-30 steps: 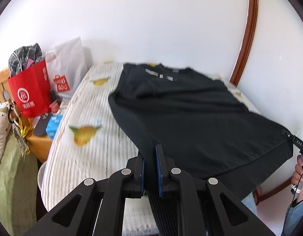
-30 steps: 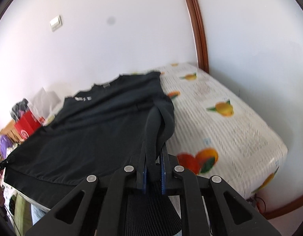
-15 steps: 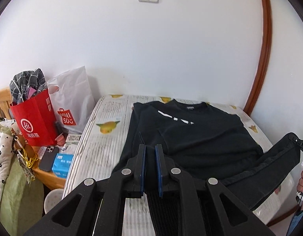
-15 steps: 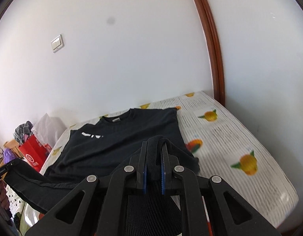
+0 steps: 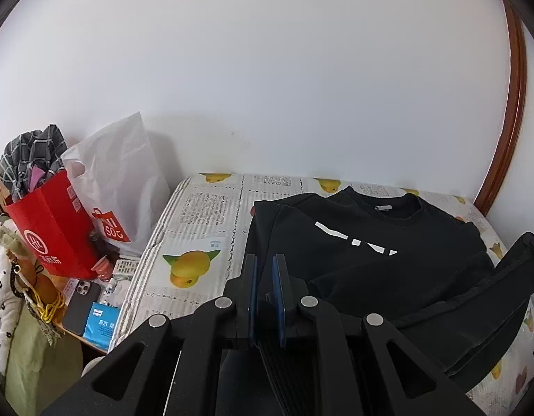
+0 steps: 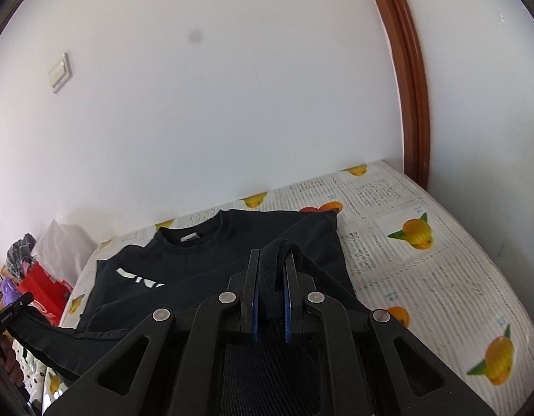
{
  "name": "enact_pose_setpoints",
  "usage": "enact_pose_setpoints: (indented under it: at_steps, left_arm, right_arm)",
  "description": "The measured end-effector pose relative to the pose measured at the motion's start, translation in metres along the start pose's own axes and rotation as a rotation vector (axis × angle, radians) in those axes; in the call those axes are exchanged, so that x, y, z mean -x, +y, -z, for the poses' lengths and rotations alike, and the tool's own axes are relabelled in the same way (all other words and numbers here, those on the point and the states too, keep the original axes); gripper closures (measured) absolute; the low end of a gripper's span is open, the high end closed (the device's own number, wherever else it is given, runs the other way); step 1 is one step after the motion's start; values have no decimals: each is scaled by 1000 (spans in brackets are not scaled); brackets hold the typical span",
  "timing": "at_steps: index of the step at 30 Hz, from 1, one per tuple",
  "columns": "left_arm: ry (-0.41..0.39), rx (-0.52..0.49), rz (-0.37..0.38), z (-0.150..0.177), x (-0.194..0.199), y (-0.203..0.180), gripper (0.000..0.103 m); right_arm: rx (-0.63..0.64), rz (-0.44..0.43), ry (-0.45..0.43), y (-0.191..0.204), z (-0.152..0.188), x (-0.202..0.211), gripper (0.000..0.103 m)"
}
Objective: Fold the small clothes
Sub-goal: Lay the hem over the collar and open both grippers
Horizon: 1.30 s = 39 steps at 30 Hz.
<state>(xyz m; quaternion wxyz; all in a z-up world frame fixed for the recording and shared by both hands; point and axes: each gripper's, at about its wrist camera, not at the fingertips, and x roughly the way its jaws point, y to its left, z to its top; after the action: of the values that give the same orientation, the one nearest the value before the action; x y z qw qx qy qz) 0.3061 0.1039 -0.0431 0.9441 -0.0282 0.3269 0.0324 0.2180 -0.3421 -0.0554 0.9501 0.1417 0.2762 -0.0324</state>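
Note:
A black T-shirt (image 5: 381,256) with white lettering lies on the fruit-print bed sheet (image 5: 204,228), collar toward the wall. Its lower half is lifted and carried back over the chest. My left gripper (image 5: 265,270) is shut on the black hem at the shirt's left corner. My right gripper (image 6: 272,263) is shut on the hem at the other corner, where the cloth bulges over the fingertips. The T-shirt (image 6: 211,270) spreads to the left in the right wrist view, and the raised hem band stretches between both grippers. The shirt's lower front is hidden under the lifted fold.
A red paper bag (image 5: 50,225) and a white plastic bag (image 5: 118,194) stand left of the bed, with a phone (image 5: 81,306) and a blue packet (image 5: 100,324) on a wooden side table. A white wall runs behind the bed; a brown door frame (image 6: 409,86) stands at right.
Both grippers have travelled toward the wall with the hem, so the shirt's lower half now folds over the chest. The collar and white lettering have come much closer in both views.

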Motion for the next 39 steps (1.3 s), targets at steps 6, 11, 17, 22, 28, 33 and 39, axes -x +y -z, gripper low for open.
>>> enact_pose_setpoints:
  at_steps: [6, 11, 17, 22, 28, 33, 39]
  left_arm:
    - [58, -36, -29, 4, -52, -6, 94]
    - [111, -24, -28, 10, -76, -1, 93]
    - [141, -28, -25, 16, -81, 0, 92]
    - [164, -19, 3, 18, -74, -1, 83]
    - [181, -42, 18, 25, -51, -11, 67]
    - [166, -59, 30, 29, -29, -18, 59]
    - [147, -75, 43, 34, -7, -23, 55]
  right_arm:
    - [21, 47, 81, -3, 12, -59, 93]
    - [90, 120, 137, -2, 25, -86, 92]
    - [163, 201, 183, 4, 34, -96, 91]
    - [208, 230, 190, 13, 35, -81, 86]
    - [222, 224, 178, 15, 38, -51, 70]
    - [204, 214, 165, 10, 46, -20, 63]
    - [204, 194, 194, 4, 67, 7, 62]
